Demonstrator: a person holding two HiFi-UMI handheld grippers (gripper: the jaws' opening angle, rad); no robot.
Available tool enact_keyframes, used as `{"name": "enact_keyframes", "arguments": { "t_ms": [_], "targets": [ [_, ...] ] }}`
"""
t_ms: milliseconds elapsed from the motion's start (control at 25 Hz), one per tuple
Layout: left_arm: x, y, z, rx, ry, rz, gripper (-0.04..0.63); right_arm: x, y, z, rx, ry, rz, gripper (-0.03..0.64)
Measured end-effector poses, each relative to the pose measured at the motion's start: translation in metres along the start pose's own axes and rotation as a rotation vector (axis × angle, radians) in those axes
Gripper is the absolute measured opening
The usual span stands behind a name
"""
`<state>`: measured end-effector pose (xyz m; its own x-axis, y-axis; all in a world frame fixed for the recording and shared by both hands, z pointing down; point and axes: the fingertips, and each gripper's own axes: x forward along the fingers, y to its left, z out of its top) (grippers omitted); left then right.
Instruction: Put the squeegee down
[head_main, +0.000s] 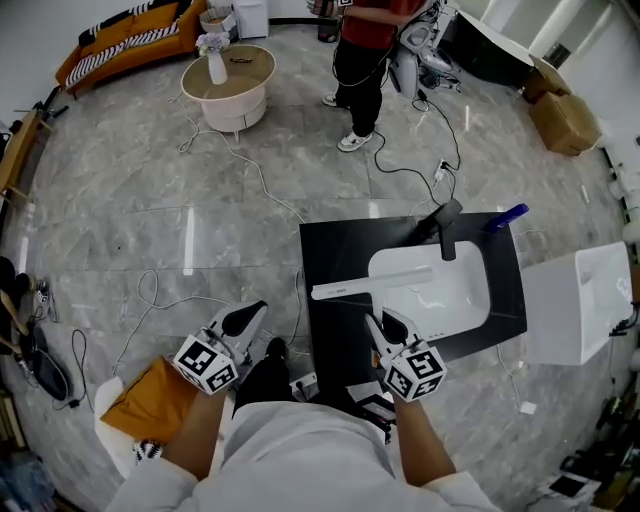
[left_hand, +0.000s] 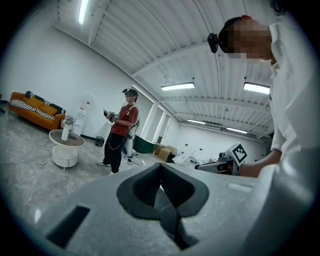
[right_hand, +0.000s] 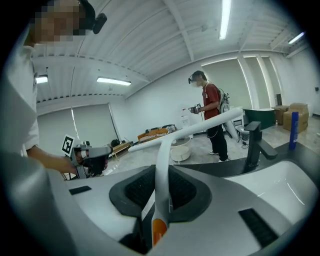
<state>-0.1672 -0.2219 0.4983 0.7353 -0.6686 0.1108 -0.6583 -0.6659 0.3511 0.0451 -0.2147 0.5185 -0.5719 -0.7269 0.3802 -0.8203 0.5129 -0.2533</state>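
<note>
Grey polished marble floor (head_main: 150, 200) surrounds a matt black counter (head_main: 330, 250) set with a glossy white sink (head_main: 470, 310) and an angular black faucet (head_main: 447, 225).

Position of the task item: the squeegee (head_main: 370, 283) is off every surface. Its slim white handle is pinched between the ribbed dark pads of the right gripper (head_main: 385, 328), and its long straight blade bar lies crosswise above the near-left rim of the sink. The left gripper (head_main: 245, 320) hangs over the floor to the left of the counter, jaws pressed together on nothing.

Materials: the squeegee appears to be smooth hard plastic, T-shaped, with an orange tip at the handle end, which sits low in the jaws in the right gripper view.

Risks, as judged:
- Grip sits near the handle's end; the long bar could swing in the pads.
- Release from height would let hard plastic clatter and skid on the curved glazed basin.
- The bar's far end points near the faucet; a careless sweep may strike it.
- Loose cables (head_main: 260, 180) trail across the floor near the counter.
</note>
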Motion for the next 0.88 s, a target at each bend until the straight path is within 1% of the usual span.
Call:
{"name": "enact_keyframes", "arguments": {
  "t_ms": [160, 520, 880],
  "targets": [
    [0.013, 0.013, -0.002, -0.017, 0.010, -0.024, 0.015, 0.022, -0.007, -0.008, 0.026, 0.053, -0.021, 0.074],
    [0.032, 0.018, -0.024, -0.050, 0.052, -0.098, 0.015, 0.058, -0.018, -0.044, 0.072, 0.185, -0.062, 0.074],
    [0.037, 0.025, -0.037, -0.094, 0.062, -0.122, 0.015, 0.080, -0.027, -0.075, 0.123, 0.314, -0.090, 0.074]
  ]
}}
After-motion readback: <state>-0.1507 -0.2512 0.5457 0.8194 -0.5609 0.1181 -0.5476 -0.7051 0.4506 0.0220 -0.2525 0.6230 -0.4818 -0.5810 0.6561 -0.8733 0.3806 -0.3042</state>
